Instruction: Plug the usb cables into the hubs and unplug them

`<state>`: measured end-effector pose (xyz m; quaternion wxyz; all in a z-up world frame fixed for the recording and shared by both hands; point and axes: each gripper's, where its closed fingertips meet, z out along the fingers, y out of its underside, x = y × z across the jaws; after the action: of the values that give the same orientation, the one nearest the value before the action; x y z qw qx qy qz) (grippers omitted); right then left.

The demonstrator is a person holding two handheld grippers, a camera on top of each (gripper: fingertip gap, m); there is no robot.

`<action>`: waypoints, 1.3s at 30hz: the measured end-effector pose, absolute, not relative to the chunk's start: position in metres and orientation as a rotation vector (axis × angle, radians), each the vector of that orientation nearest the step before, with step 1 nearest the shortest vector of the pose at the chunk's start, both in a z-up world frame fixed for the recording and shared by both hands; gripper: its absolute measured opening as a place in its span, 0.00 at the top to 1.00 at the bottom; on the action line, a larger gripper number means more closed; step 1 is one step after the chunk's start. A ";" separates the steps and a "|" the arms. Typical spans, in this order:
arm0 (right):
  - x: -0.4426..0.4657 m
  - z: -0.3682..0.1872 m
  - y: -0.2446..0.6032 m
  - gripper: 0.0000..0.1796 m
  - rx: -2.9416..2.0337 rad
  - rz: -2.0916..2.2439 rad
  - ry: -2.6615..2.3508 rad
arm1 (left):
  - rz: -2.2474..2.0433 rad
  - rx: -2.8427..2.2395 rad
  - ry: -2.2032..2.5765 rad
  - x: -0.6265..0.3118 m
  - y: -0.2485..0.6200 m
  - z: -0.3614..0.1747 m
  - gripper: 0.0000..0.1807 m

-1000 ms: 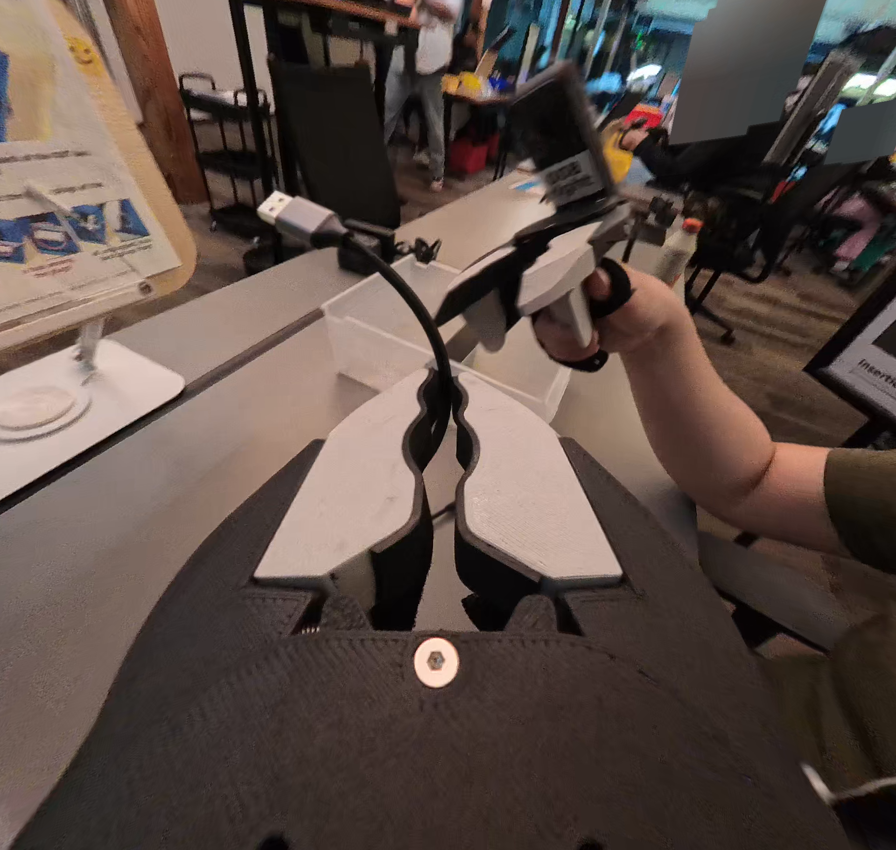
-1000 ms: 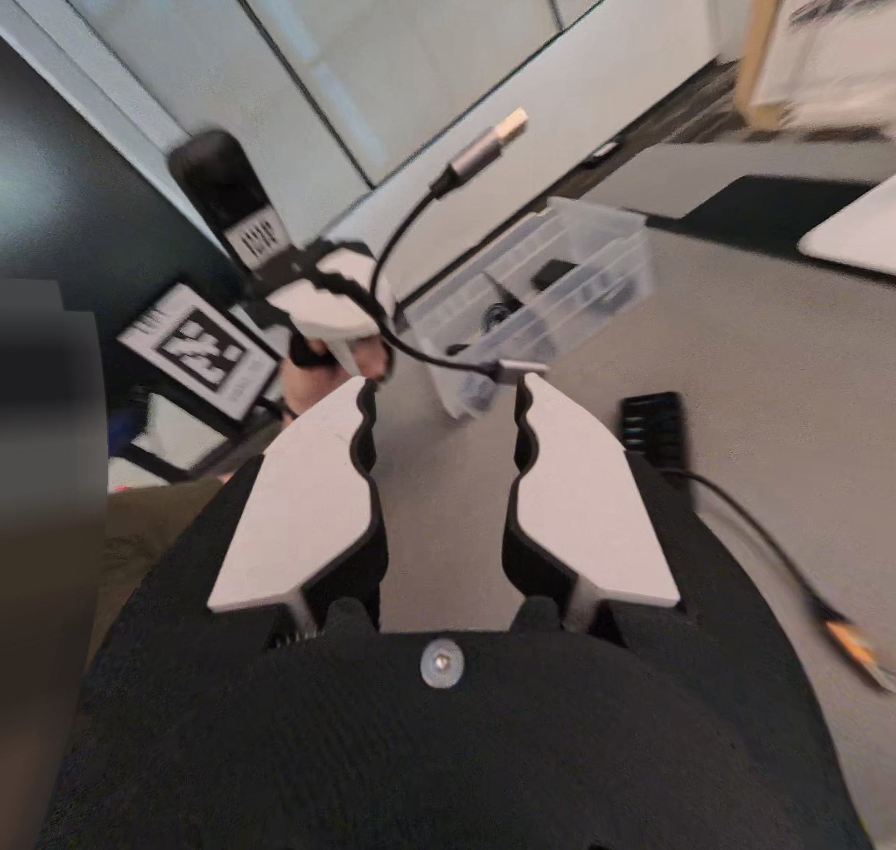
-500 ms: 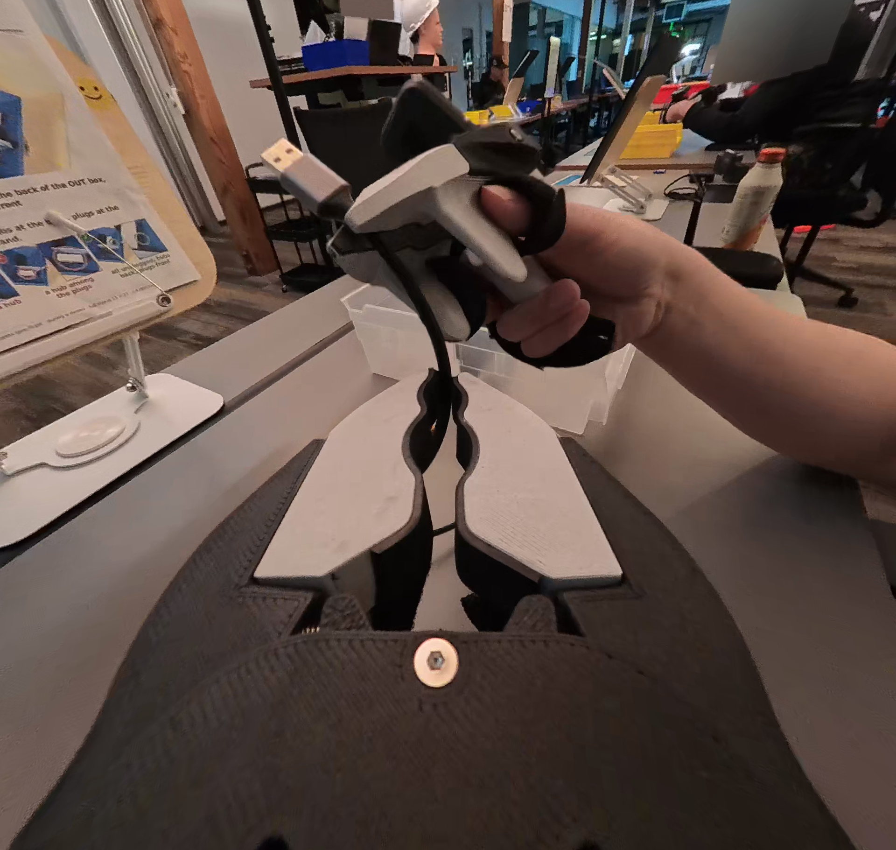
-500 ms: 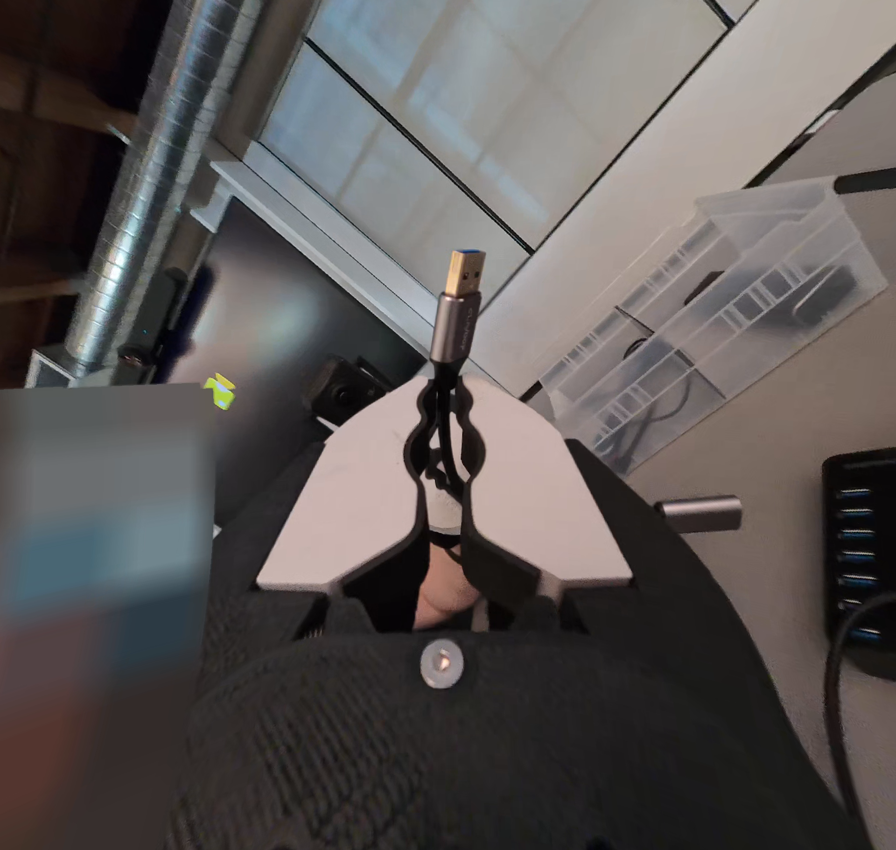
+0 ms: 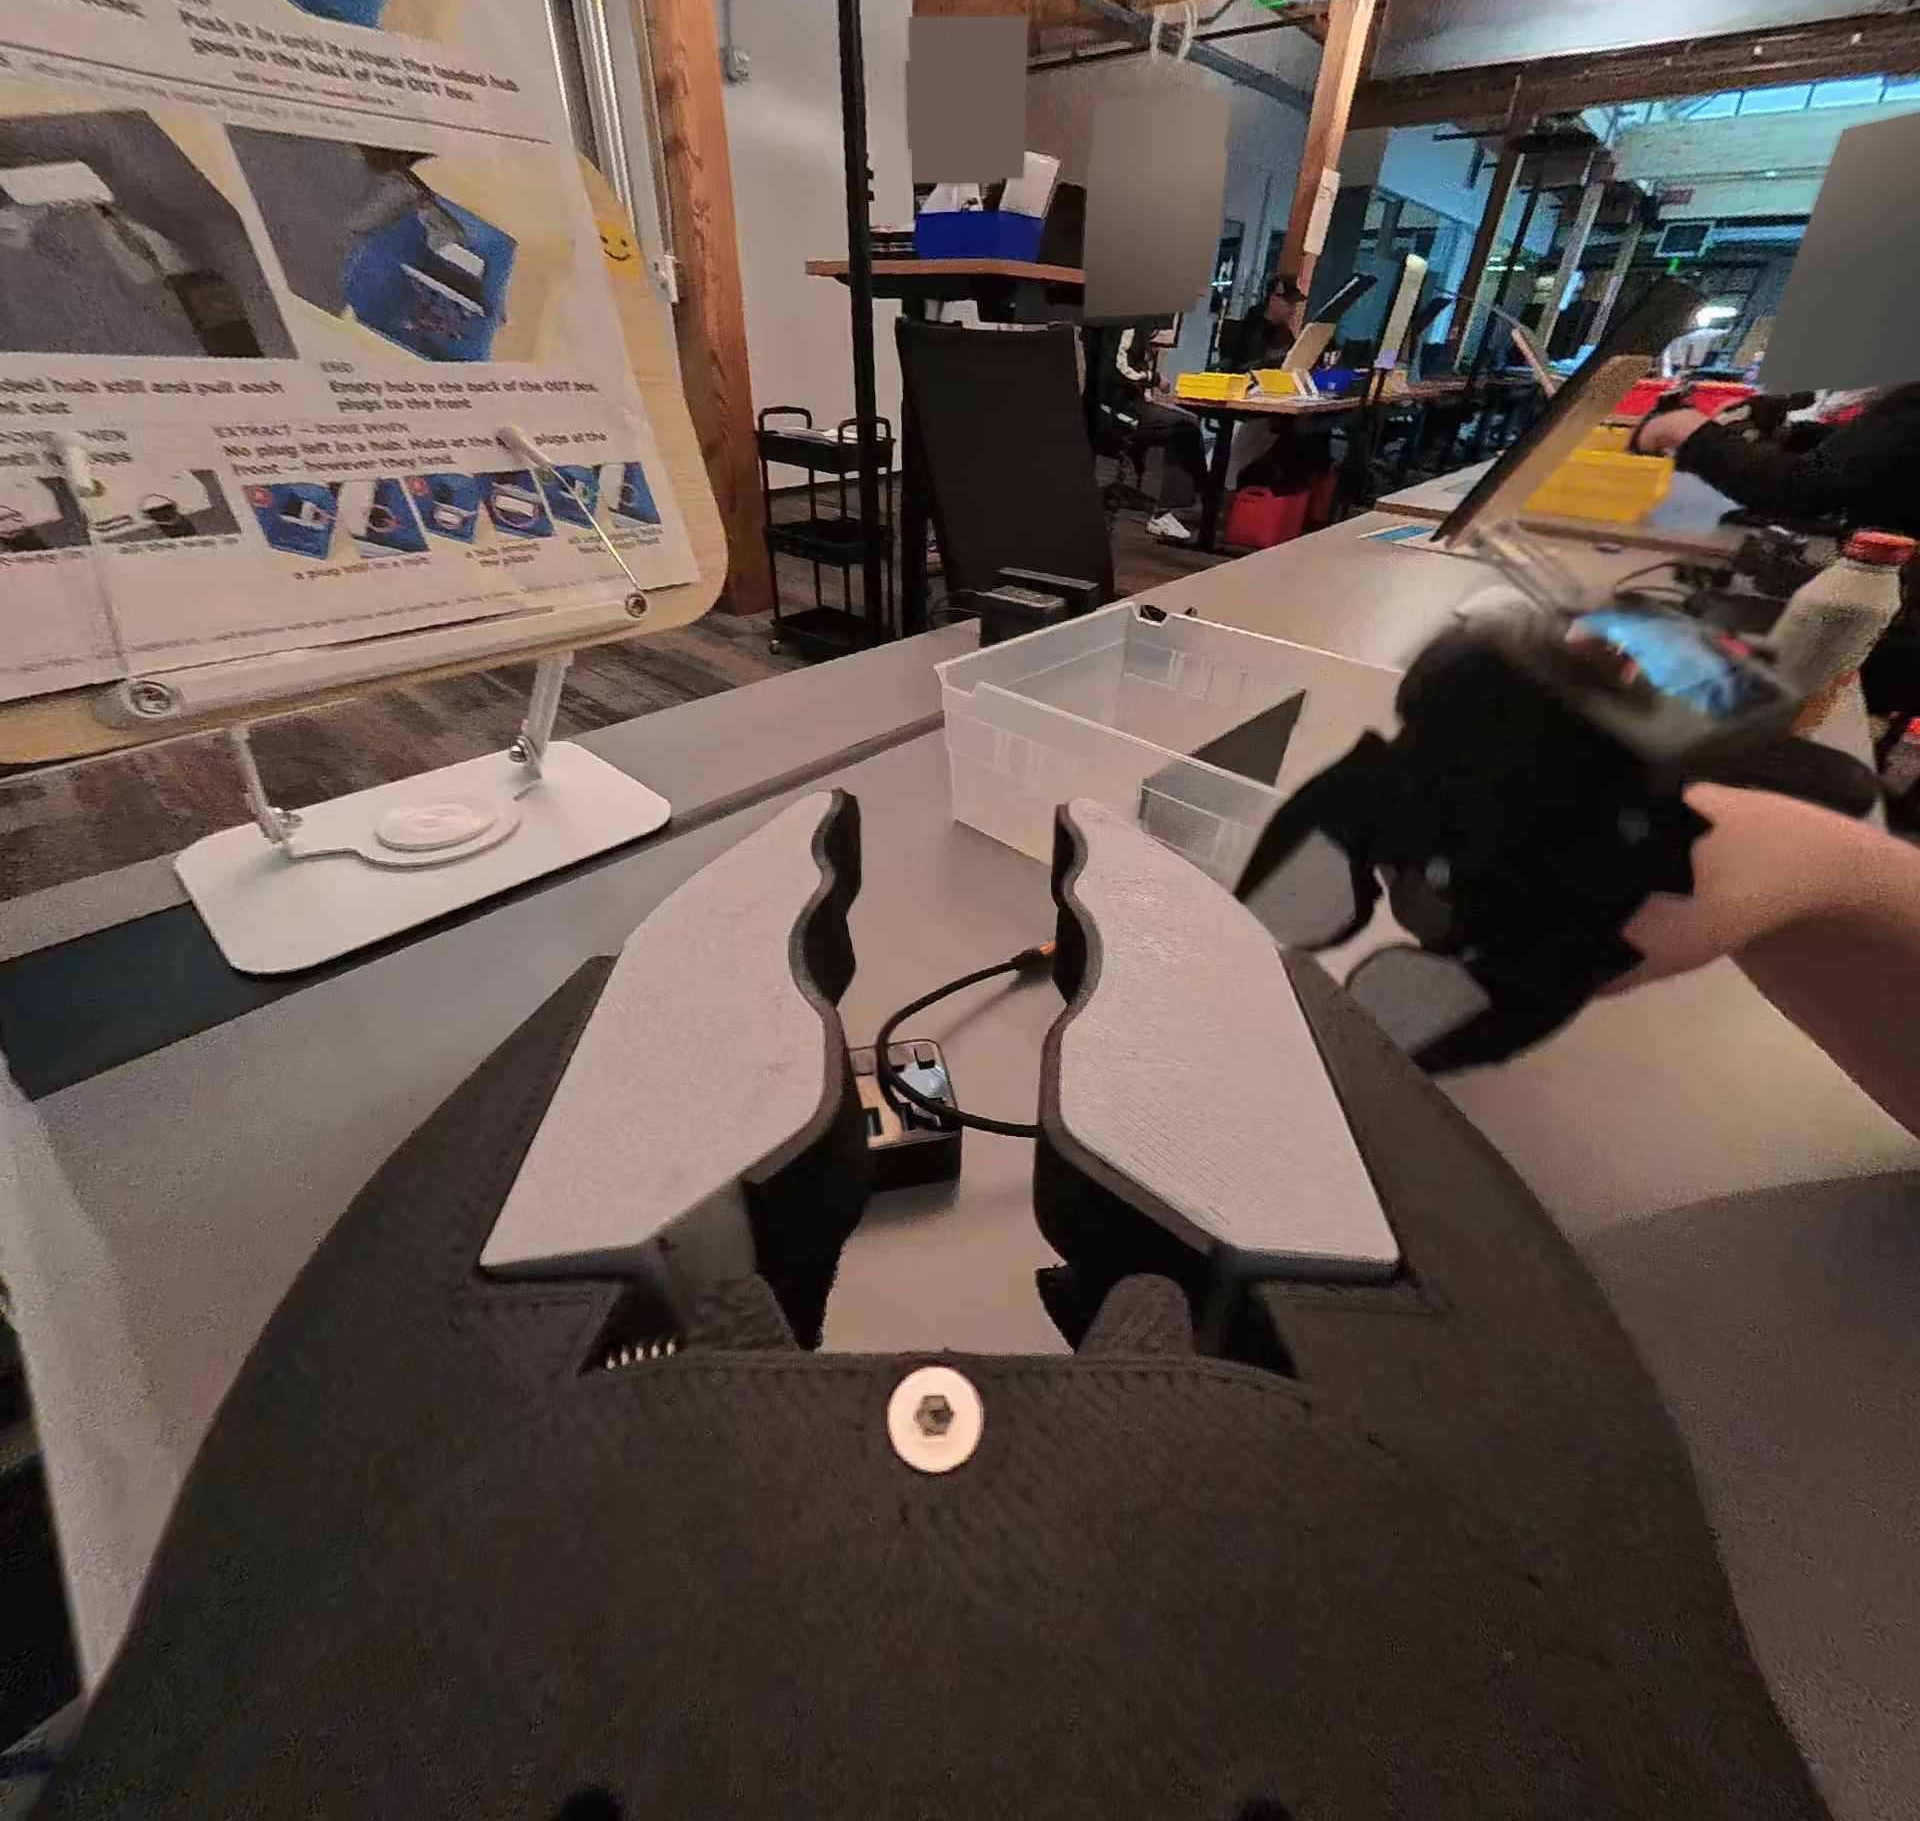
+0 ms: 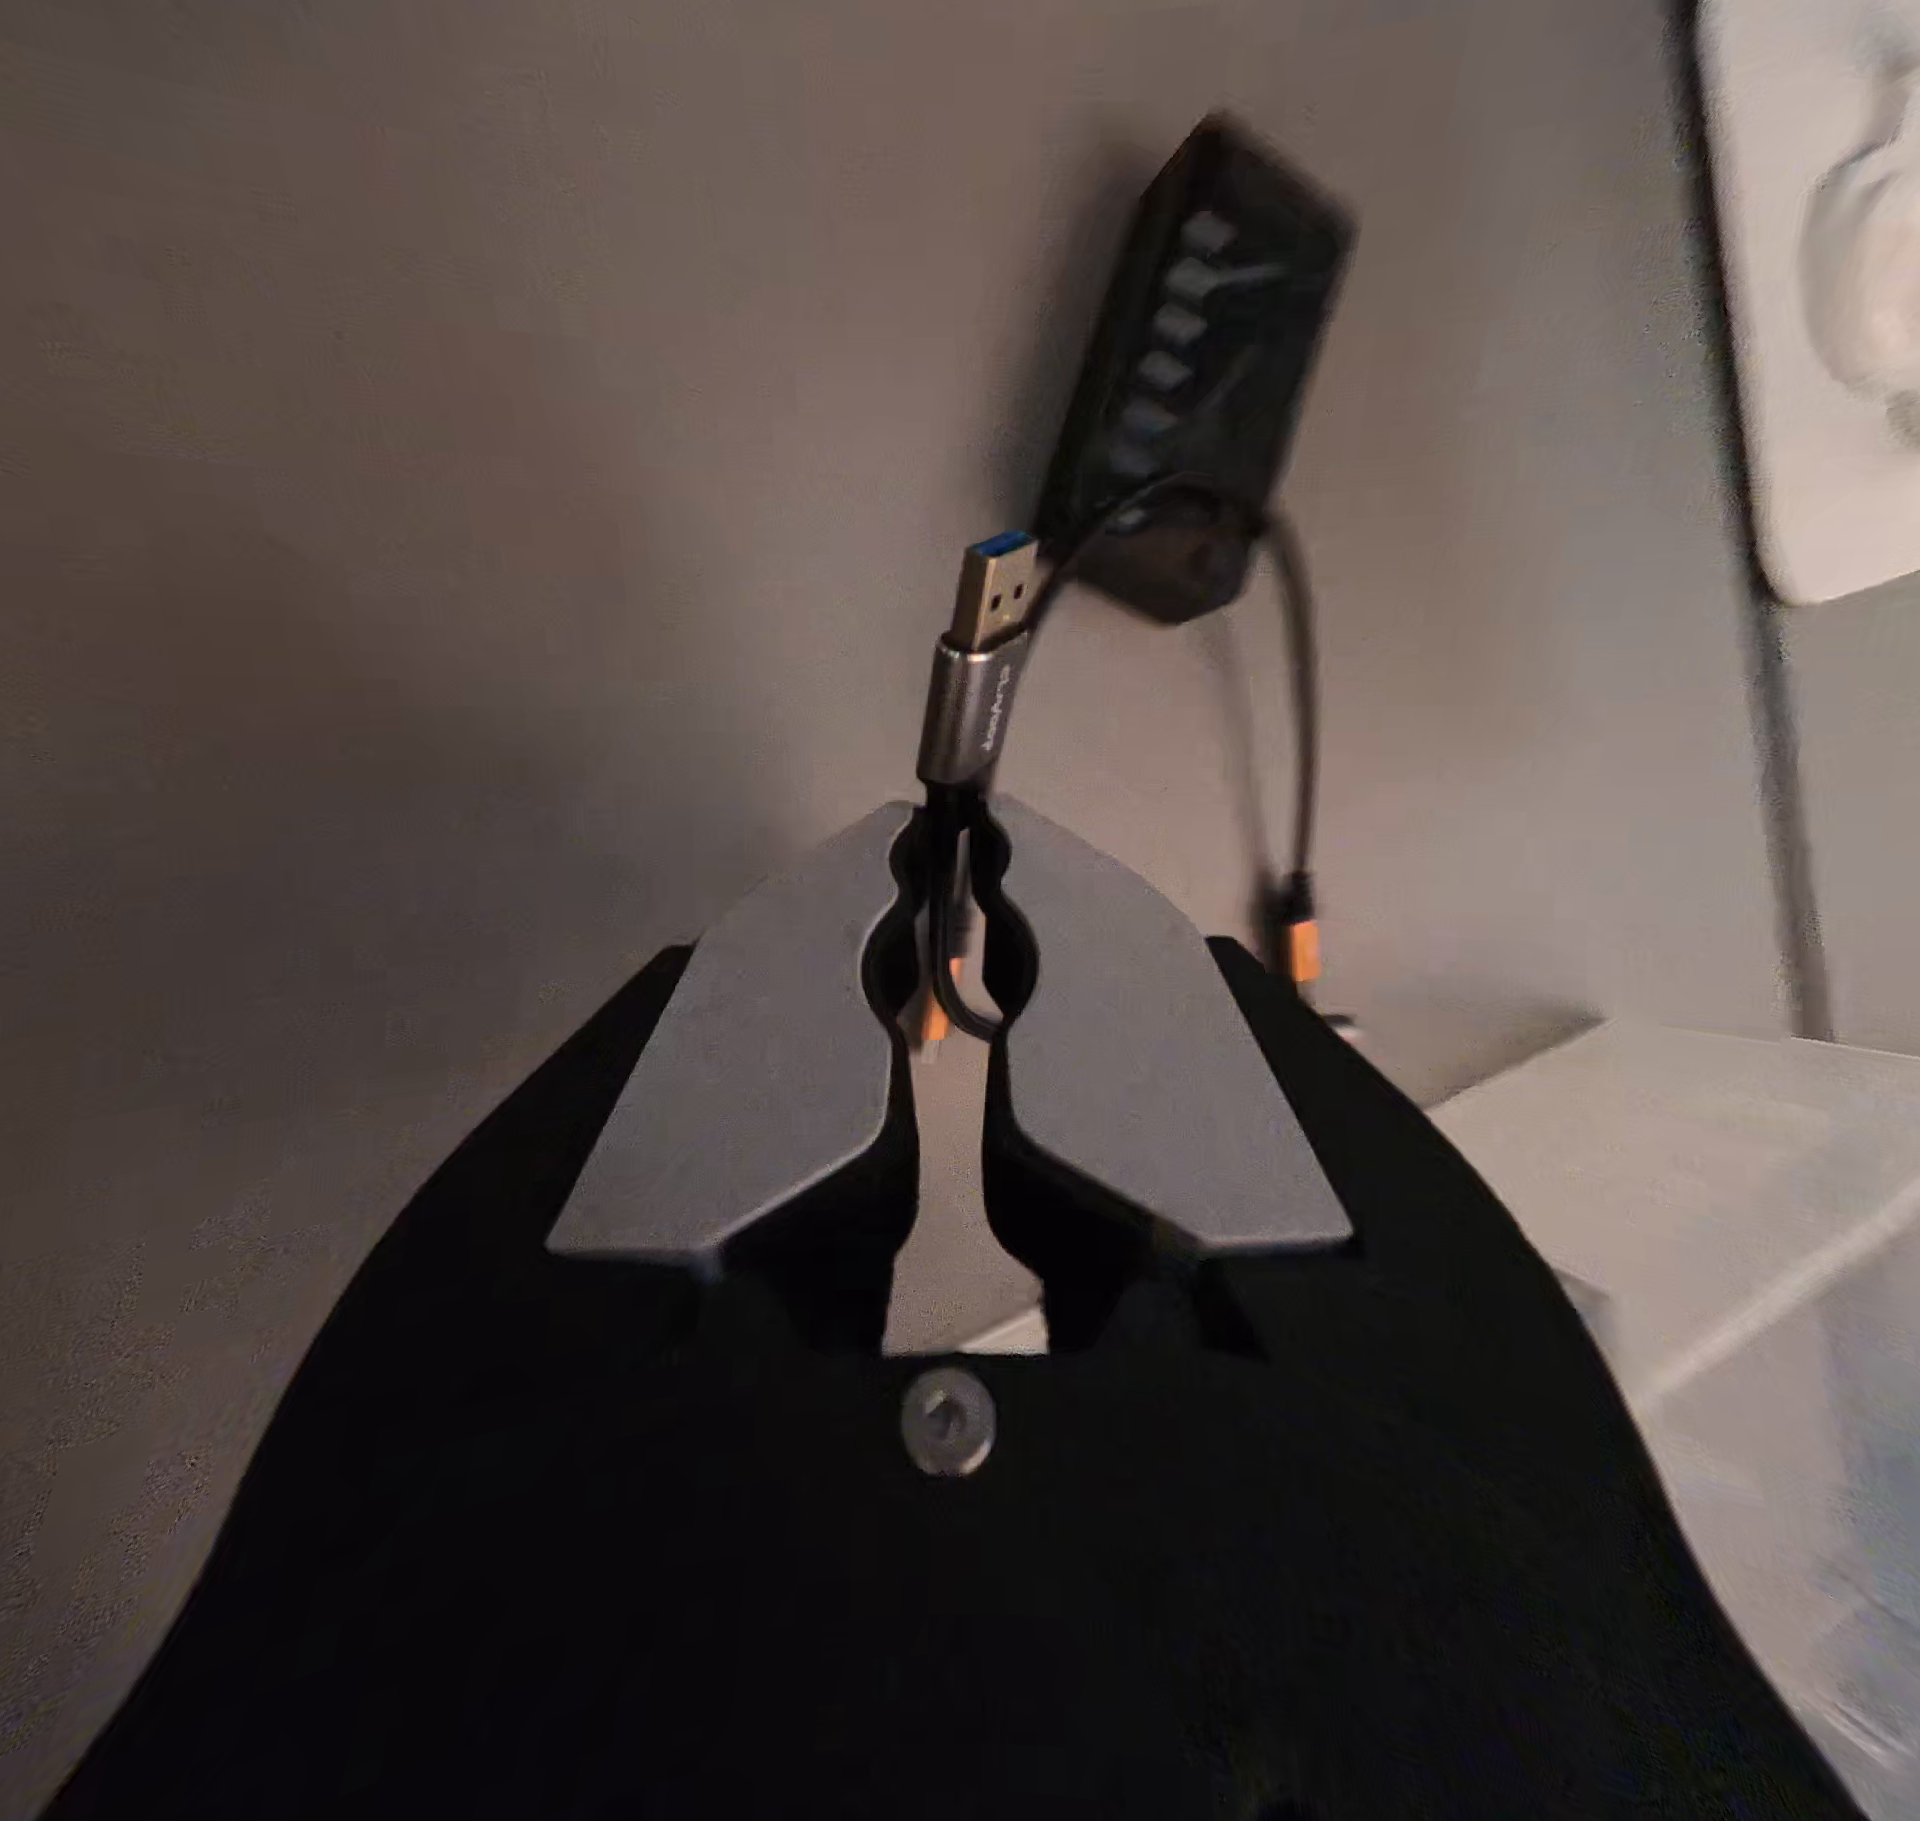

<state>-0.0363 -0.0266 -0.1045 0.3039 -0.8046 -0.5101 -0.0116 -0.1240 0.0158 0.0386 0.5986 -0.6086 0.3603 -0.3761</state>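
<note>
One usb cable (image 6: 940,898) pinched between the closed fingers of the right gripper (image 6: 951,826), grey-sleeved plug (image 6: 977,670) sticking up past the fingertips, metal end with blue insert uppermost and leaning slightly right. Just beyond the plug, on the grey bench (image 6: 468,369): a black hub (image 6: 1195,358), long and narrow, blurred, with a row of ports along its top face. Plug tip near the hub's near end, contact impossible to judge. Thin black lead (image 6: 1299,691) looping from that near end down to an orange-collared connector (image 6: 1301,940) beside the right finger. Another orange-tipped bit visible in the gap between the fingers, behind the held cable.

Left gripper (image 5: 956,836) spread wide, nothing held. Between its fingers, low on the bench, one end of the black hub (image 5: 904,1117) and its black lead (image 5: 935,1013) curving away to an orange tip. Farther right, the right gripper (image 5: 1507,836) again, dark and blurred, gripped by a hand (image 5: 1787,898).

Beyond the fingers, a clear plastic bin (image 5: 1039,732) on the bench. To the left, a white stand (image 5: 416,867) carrying a printed instruction sheet (image 5: 312,317). Background: chairs, desks, seated people
</note>
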 end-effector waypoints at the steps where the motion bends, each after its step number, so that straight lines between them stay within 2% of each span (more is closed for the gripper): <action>1: -0.041 -0.116 -0.032 0.96 -2.178 0.001 -1.356 | -0.865 -1.411 0.835 -0.125 0.016 0.039 0.81; 7: -0.069 -0.131 -0.046 0.94 -2.307 0.383 -1.252 | -0.841 -1.389 0.770 -0.139 0.023 0.049 0.78; 9: -0.070 -0.128 -0.049 0.80 -2.352 0.492 -1.201 | -0.824 -1.376 0.732 -0.148 0.027 0.055 0.75; 11: -0.077 -0.112 -0.050 0.77 -2.334 0.612 -1.156 | -0.819 -1.351 0.680 -0.160 0.030 0.065 0.73; 13: -0.086 -0.085 -0.020 0.75 -2.245 0.620 -1.020 | -0.814 -1.315 0.612 -0.175 0.034 0.076 0.73; 15: -0.091 -0.070 0.032 0.67 -2.199 0.524 -0.874 | -0.803 -1.278 0.553 -0.190 0.037 0.086 0.72; 17: -0.098 -0.083 0.080 0.61 -2.249 0.421 -0.822 | -0.785 -1.262 0.504 -0.203 0.042 0.090 0.72; 21: -0.115 -0.133 0.121 0.57 -2.493 0.364 -0.827 | -0.809 -1.259 0.458 -0.219 0.046 0.095 0.72; 23: -0.110 -0.156 0.124 0.58 -2.600 0.233 -0.893 | -0.831 -1.248 0.444 -0.223 0.045 0.098 0.72; 24: -0.112 -0.157 0.126 0.64 -2.593 0.196 -0.926 | -0.844 -1.246 0.439 -0.225 0.045 0.100 0.72; 25: -0.116 -0.156 0.123 0.66 -2.583 0.209 -0.969 | -0.856 -1.250 0.437 -0.225 0.045 0.100 0.72; 27: -0.117 -0.151 0.119 0.66 -2.557 0.183 -1.022 | -0.884 -1.281 0.444 -0.220 0.045 0.096 0.73; 31: -0.129 -0.098 0.110 0.67 -2.176 0.378 -0.978 | -0.943 -1.449 0.451 -0.197 0.053 0.067 0.71; 34: -0.123 -0.065 0.090 0.67 -1.896 0.368 -0.920 | -0.958 -1.566 0.474 -0.172 0.055 0.043 0.70; 39: -0.113 -0.070 0.075 0.67 -1.749 0.224 -0.927 | -0.909 -1.783 0.634 -0.126 0.056 -0.003 0.58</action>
<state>-0.1134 0.0753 -0.0701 0.5438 -0.7368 -0.3905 0.0945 -0.1265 0.0559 -0.0028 0.4977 -0.7366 0.2620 -0.3755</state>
